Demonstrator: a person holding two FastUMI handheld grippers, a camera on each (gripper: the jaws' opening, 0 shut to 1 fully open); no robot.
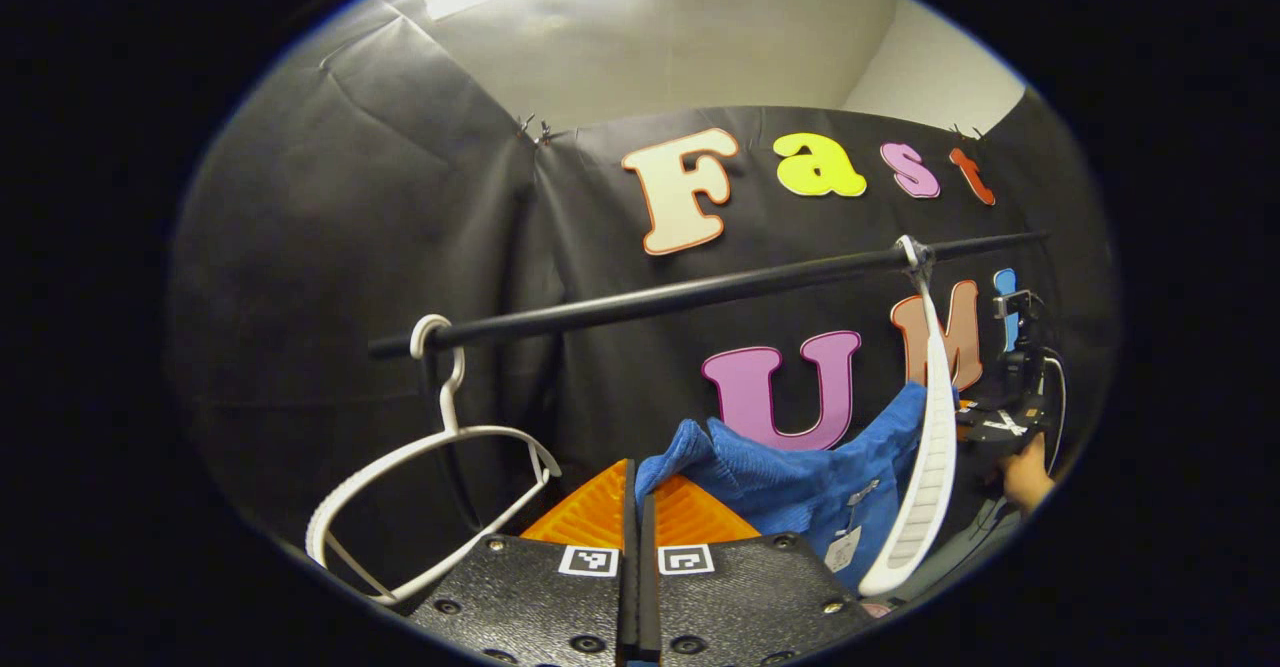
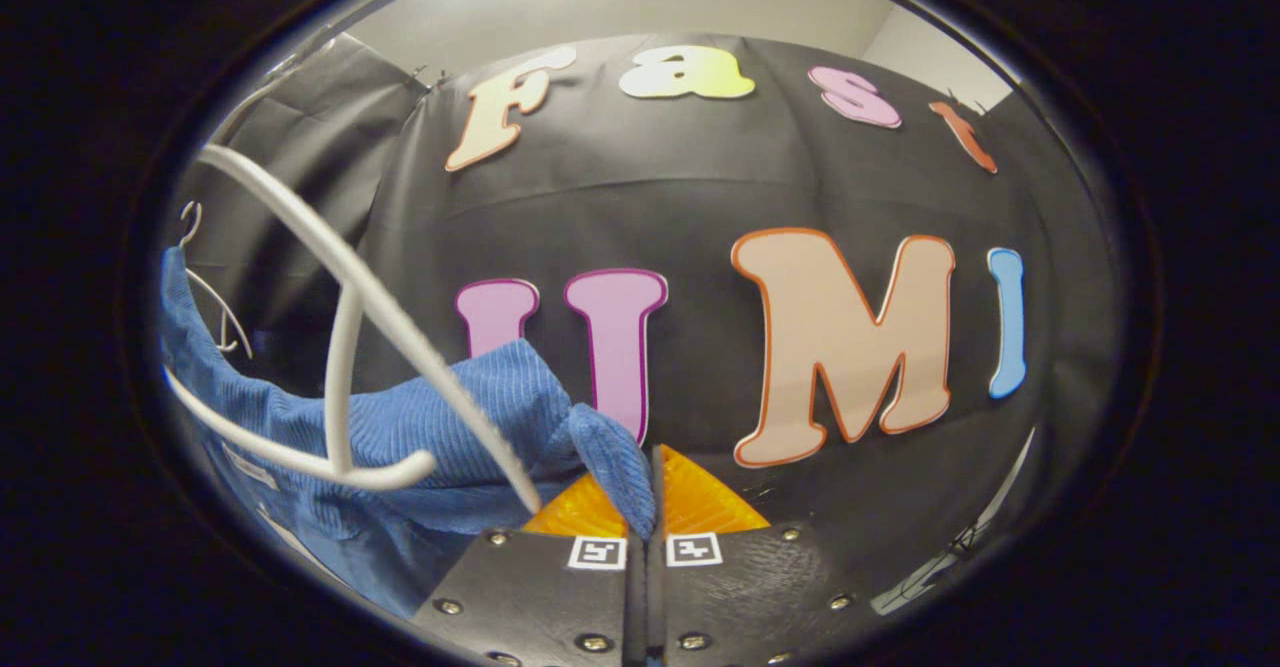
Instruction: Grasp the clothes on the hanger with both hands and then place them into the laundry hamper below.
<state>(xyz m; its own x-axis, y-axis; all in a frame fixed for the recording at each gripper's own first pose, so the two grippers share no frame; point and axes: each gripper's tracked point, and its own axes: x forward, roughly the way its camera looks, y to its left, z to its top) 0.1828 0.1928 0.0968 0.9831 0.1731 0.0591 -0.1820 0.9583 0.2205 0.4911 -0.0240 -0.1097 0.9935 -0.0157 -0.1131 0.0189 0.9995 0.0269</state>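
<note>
Pinching blue garment (image 1: 800,487) at both ends: left gripper (image 1: 637,507) and right gripper (image 2: 650,497) clamped on fabric. Garment at 1 o'clock from left gripper, draped around white hanger (image 1: 925,467). Risk: cloth snagging hanger, slipping free.

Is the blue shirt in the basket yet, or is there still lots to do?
Not yet. Grabbing looks done: the left gripper and the right gripper are each shut on the blue garment. In hand now: getting it clear of the white hanger on the black rail, where another hanger hangs bare. Left: lowering it into the hamper.
</note>
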